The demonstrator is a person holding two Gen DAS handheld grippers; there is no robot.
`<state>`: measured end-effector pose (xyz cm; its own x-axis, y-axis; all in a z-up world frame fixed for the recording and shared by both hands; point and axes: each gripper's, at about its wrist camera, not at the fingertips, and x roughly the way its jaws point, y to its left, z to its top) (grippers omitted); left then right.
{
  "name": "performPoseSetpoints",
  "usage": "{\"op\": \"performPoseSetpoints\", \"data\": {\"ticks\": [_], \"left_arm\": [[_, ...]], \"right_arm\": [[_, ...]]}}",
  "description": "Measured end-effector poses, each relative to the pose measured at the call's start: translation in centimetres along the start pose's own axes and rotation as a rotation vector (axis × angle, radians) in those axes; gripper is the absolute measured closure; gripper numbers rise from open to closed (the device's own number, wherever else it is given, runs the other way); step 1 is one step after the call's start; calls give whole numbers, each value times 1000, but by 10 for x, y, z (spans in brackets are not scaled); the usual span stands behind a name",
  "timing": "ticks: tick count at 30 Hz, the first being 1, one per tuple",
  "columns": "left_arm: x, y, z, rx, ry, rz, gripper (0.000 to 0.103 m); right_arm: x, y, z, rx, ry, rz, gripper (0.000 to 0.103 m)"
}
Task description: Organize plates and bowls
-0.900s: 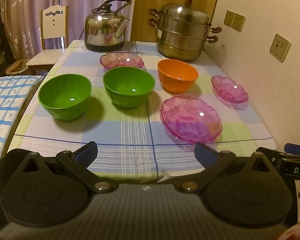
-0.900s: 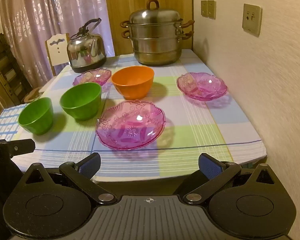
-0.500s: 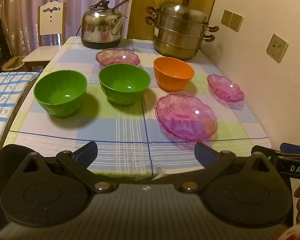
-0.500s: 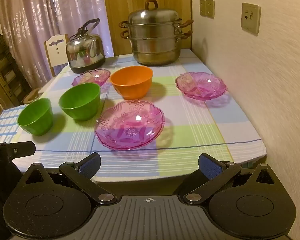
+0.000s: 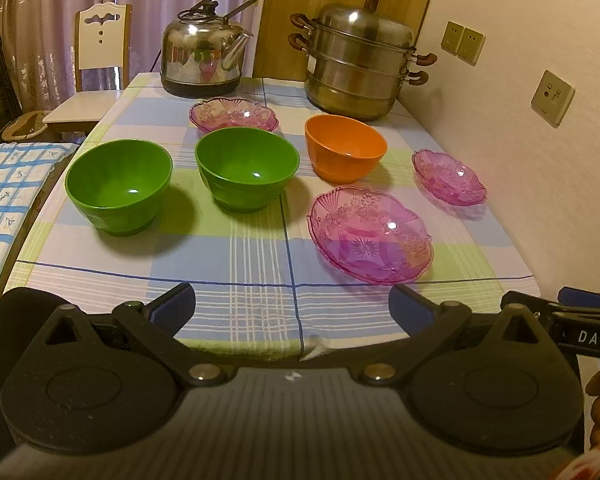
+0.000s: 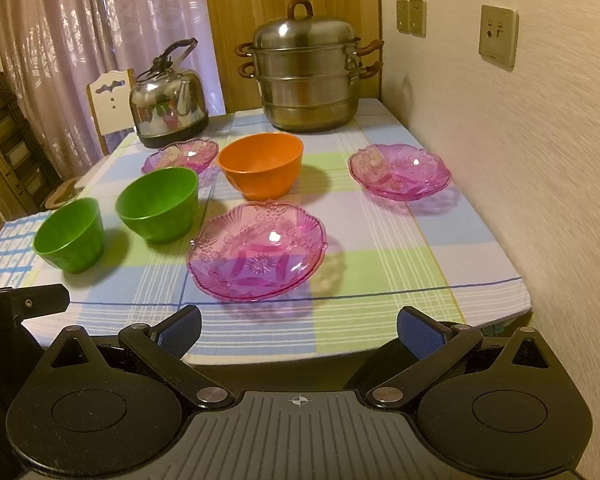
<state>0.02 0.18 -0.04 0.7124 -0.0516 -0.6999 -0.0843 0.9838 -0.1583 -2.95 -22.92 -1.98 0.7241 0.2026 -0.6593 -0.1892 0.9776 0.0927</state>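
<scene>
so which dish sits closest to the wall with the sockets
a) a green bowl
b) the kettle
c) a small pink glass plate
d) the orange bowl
c: the small pink glass plate lies nearest the wall, with the orange bowl further in and both green bowls over on the far side.

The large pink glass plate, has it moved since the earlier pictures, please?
No: the large pink glass plate sits just in front of the orange plastic bowl, exactly as before.

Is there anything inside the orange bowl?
Empty. The round orange plastic bowl stands upright, and its inside shows only bare orange.
</scene>
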Motion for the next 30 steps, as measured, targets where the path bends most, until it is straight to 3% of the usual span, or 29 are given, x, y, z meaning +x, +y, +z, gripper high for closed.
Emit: {"op": "performPoseSetpoints", "data": {"ticks": [30], "left_arm": [[3, -1, 0, -6, -1, -14, 1]], "right_arm": [[1, 4, 2, -3, 3, 0, 0]]}}
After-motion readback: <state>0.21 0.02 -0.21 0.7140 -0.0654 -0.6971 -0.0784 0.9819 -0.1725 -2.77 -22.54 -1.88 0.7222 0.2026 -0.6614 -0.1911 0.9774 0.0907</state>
